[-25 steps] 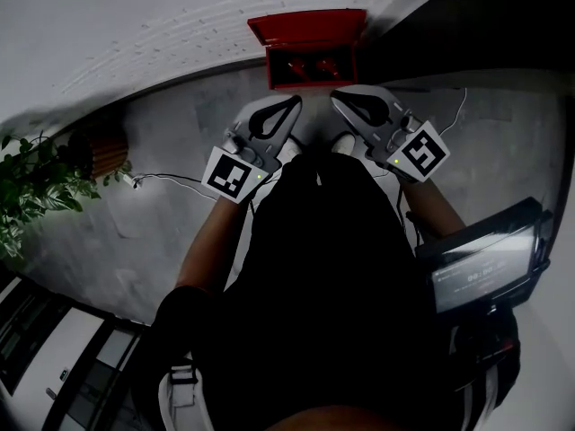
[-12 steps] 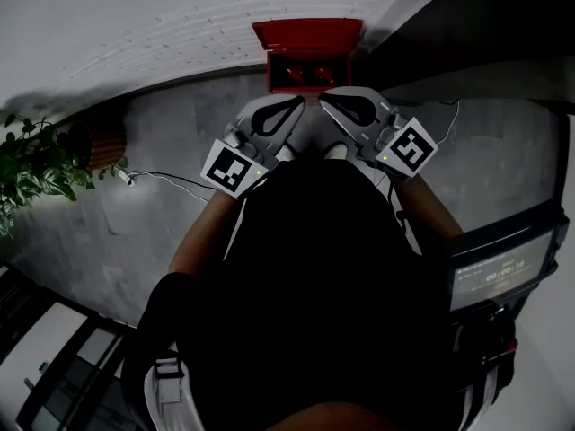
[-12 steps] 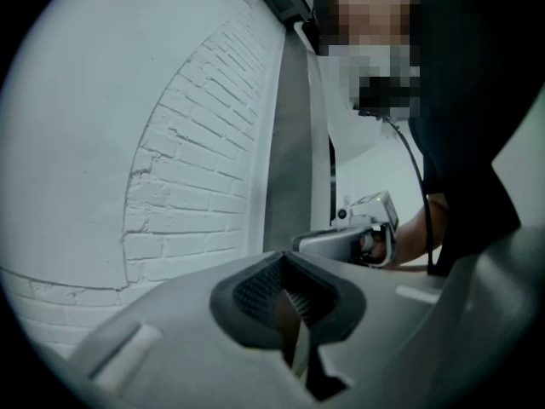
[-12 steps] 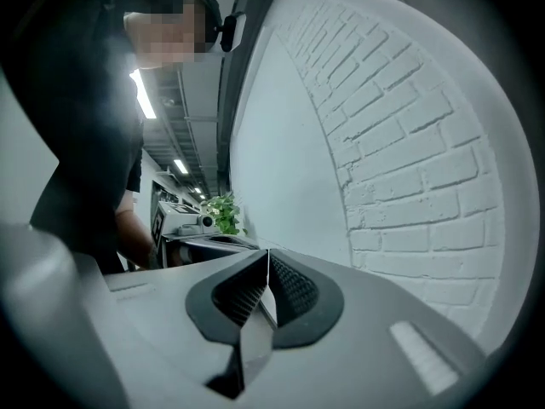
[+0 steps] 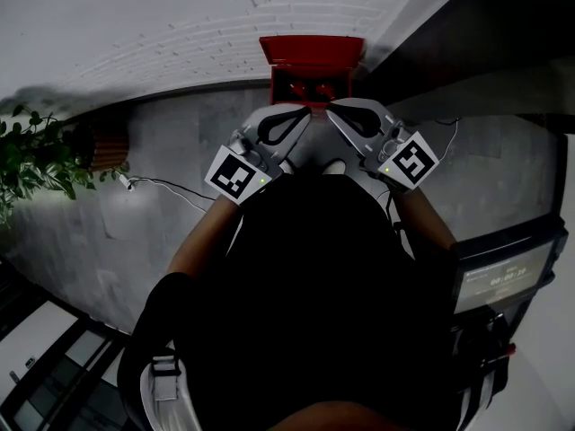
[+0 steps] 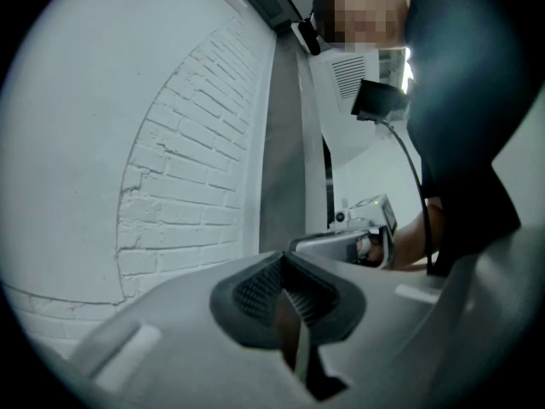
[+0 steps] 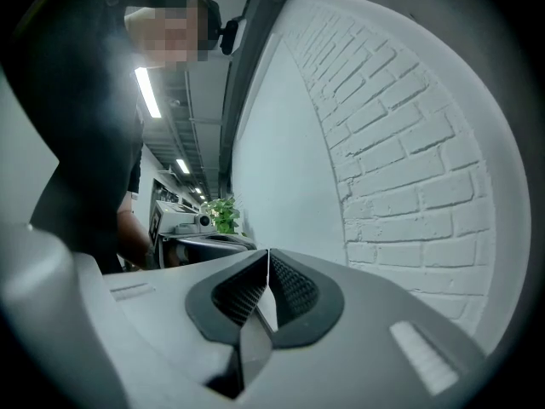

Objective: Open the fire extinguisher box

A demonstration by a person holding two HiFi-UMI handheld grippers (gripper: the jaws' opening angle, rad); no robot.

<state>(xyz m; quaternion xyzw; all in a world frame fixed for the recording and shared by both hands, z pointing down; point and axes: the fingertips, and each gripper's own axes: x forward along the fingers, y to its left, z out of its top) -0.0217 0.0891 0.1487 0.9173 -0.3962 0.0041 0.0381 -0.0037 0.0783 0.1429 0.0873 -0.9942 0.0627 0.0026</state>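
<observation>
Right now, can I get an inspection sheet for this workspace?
Surface: grey floor.
Job's things: red box on the floor against the brick wall; red shapes show inside; lid state unclear.
Clutter: nothing seen.
Grippers: left gripper and right gripper both shut, empty, pointing toward the box.
Cables: white cable on the floor at left; another at right.
Surroundings: plant at left; screen at right.
</observation>
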